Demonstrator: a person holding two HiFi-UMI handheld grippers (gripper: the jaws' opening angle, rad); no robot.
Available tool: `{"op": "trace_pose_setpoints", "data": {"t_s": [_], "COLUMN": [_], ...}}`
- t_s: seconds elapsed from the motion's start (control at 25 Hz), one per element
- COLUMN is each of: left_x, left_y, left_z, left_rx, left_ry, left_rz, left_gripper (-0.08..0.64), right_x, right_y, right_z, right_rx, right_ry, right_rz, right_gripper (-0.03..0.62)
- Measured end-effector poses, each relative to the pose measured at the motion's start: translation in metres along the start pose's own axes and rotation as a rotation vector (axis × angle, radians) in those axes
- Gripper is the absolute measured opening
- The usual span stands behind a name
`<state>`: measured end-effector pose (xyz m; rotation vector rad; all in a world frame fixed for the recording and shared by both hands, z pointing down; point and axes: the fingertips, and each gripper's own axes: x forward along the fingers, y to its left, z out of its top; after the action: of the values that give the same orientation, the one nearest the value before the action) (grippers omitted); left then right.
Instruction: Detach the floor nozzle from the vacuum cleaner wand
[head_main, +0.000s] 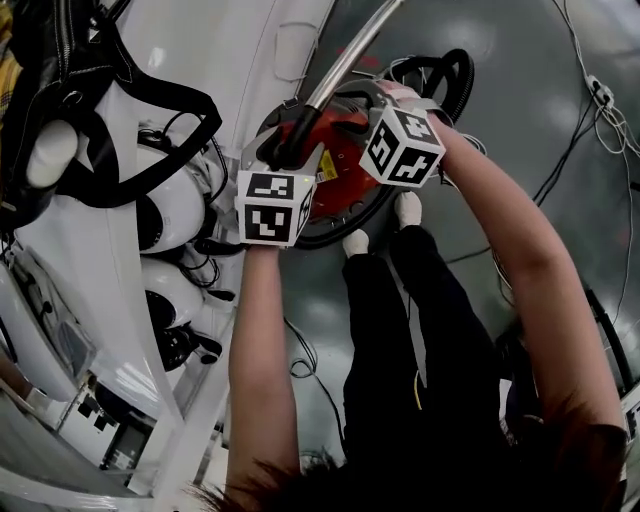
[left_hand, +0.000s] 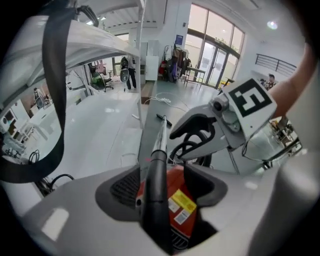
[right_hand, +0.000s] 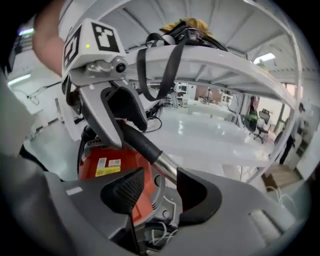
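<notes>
**Both grippers poised on the wand, nothing clamped, nozzle out of sight**

No view shows the floor nozzle plainly. The wand (head_main: 345, 60) rises from the red canister (head_main: 340, 170) and leaves the head view at its top edge, so the nozzle is probably at the far end. The wand's black cuff (left_hand: 155, 185) lies between the jaws of the left gripper (left_hand: 165, 189). Those jaws stand apart with a gap beside the cuff, so they are not clamped. Further along, the chrome tube (right_hand: 166, 167) crosses between the jaws of the right gripper (right_hand: 161, 194), which are also apart and gripping nothing. The canister stands on the grey floor (head_main: 520, 100), just ahead of the person's white shoes (head_main: 356, 242).

The step in hand looks like taking hold of the wand, with separation not yet begun. Next, the left jaws need to close firmly on the cuff to steady the wand. The right gripper likely has to travel along the tube to the nozzle joint before any pull or twist
</notes>
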<state>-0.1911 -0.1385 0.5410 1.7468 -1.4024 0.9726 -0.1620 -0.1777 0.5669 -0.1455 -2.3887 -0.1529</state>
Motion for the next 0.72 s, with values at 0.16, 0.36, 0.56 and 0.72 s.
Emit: {"op": "trace_pose_setpoints", "data": {"t_s": [0.16, 0.36, 0.56, 0.72], "left_x": [0.010, 0.020, 0.027, 0.032], "left_y": [-0.002, 0.001, 0.007, -0.007], "left_z": [-0.003, -0.008, -0.013, -0.027], "left_rx": [0.015, -0.050, -0.053, -0.093], "left_ry": [0.021, 0.033, 0.083, 0.132], "left_rz": [0.002, 0.002, -0.006, -0.093], "left_gripper": [0.267, 0.266, 0.158, 0.155], "right_x": [0.010, 0.027, 0.041, 0.048], "right_y": [0.002, 0.006, 0.003, 0.009], "right_z": [0.003, 0.003, 0.000, -0.007], "right_rx": [-0.241, -0.449, -0.569, -0.621], "right_ry": [-0.004, -0.005, 0.006, 0.015], "right_rz": [-0.011, -0.013, -0.044, -0.047], "right_gripper": [0.199, 0.244, 0.252, 0.275]}}
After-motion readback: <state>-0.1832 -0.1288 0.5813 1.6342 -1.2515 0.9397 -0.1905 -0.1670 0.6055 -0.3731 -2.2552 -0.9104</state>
